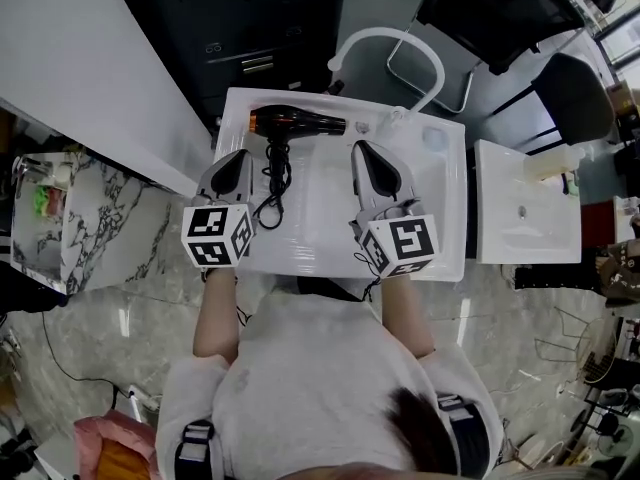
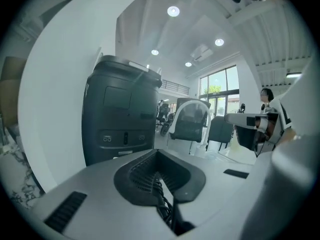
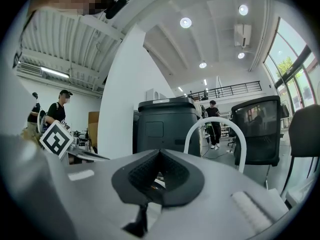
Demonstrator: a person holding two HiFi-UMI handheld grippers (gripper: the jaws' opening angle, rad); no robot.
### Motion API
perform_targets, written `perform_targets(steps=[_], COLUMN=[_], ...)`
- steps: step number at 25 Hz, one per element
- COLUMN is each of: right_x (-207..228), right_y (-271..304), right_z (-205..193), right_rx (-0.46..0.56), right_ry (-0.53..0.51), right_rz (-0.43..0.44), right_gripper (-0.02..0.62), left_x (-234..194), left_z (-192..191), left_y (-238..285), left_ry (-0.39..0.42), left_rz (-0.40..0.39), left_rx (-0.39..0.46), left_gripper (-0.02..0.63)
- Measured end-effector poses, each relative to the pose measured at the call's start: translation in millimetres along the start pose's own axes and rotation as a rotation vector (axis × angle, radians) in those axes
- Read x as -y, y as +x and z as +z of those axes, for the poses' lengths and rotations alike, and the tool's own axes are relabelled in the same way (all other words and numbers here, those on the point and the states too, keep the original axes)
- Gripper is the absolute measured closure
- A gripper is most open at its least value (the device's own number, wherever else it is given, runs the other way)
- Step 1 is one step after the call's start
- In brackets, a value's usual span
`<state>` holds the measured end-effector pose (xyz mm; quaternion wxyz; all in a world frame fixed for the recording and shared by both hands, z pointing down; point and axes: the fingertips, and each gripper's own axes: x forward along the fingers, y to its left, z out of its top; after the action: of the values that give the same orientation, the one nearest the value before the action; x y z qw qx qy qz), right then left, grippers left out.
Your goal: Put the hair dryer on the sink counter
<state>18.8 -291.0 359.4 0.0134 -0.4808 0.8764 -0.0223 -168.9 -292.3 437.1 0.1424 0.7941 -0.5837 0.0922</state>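
Observation:
A black hair dryer (image 1: 300, 123) with an orange ring lies on its side along the back of the white sink counter (image 1: 440, 238). Its black cord (image 1: 272, 183) trails toward me in loops. My left gripper (image 1: 238, 160) hovers over the counter's left part, just left of the cord, jaws shut with nothing between them. My right gripper (image 1: 362, 150) is right of the dryer's nozzle, also shut and empty. The left gripper (image 2: 159, 154) sees the cord (image 2: 164, 206) below its closed jaws. Under the closed right gripper (image 3: 160, 154) a sliver of the dryer (image 3: 153, 186) shows.
A white arched faucet (image 1: 400, 43) rises at the counter's back right. A second white sink unit (image 1: 525, 218) stands to the right with a bottle (image 1: 555, 163) on it. A dark cabinet (image 1: 260, 28) is behind, black chairs (image 1: 565, 98) far right, a marble top (image 1: 85, 218) left.

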Motion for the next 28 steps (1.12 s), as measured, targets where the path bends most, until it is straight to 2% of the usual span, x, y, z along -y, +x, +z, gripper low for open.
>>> perform_targets(steps=[11, 28], right_x=[-22.7, -59.5], right_y=[-34.7, -89.2], right_z=[19.4, 50.5], right_rx=[0.040, 0.112], right_ry=[-0.020, -0.063], right_rz=[-0.022, -0.058], right_gripper=[0.584, 0.584], left_x=[18.8, 30.9], left_z=[53.5, 95.1], left_y=[-64.0, -156.0], left_ry=[-0.003, 0.049], left_rz=[-0.057, -0.048], left_rx=[0.187, 0.357], left_gripper=[0.598, 0.598])
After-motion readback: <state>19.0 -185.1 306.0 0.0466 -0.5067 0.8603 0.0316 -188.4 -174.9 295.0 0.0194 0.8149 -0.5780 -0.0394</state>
